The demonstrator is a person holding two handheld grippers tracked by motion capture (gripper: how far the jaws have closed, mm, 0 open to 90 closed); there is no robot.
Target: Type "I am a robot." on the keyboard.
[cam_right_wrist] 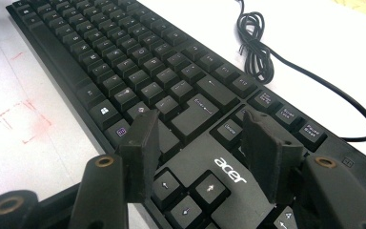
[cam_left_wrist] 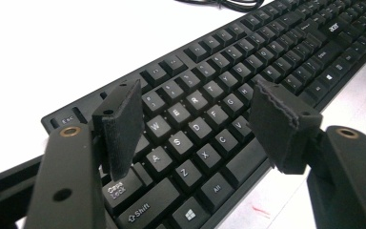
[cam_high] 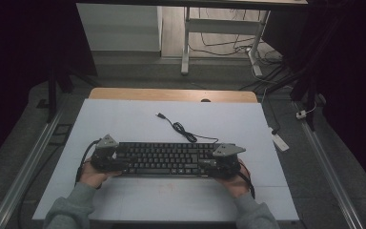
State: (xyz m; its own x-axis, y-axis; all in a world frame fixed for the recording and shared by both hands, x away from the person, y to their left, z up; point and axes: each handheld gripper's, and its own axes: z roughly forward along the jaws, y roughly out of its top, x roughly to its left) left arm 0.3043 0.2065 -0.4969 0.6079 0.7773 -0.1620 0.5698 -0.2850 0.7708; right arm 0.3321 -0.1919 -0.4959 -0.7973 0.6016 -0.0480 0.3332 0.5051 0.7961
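Note:
A black keyboard point(cam_high: 167, 159) lies flat across the white table top point(cam_high: 124, 119), near the person's side. Its black cable point(cam_high: 181, 129) runs back in a small coil to a loose USB plug point(cam_high: 159, 115). My left gripper point(cam_high: 118, 160) hovers over the keyboard's left end. In the left gripper view its jaws stand wide apart above the letter keys point(cam_left_wrist: 198, 119), with no pad on the keyboard point(cam_left_wrist: 267, 57). My right gripper point(cam_high: 210, 162) is at the right end. Its jaws are open over the arrow keys and the logo point(cam_right_wrist: 202, 143), beside the keyboard's Enter key point(cam_right_wrist: 198, 107) and the coiled cable point(cam_right_wrist: 257, 52).
Faint red marks point(cam_right_wrist: 24, 119) show on the white top in front of the keyboard. A wooden table edge point(cam_high: 171, 94) runs along the back. Metal rails point(cam_high: 24, 167) flank the table, and a white power strip point(cam_high: 280, 141) lies on the floor at the right.

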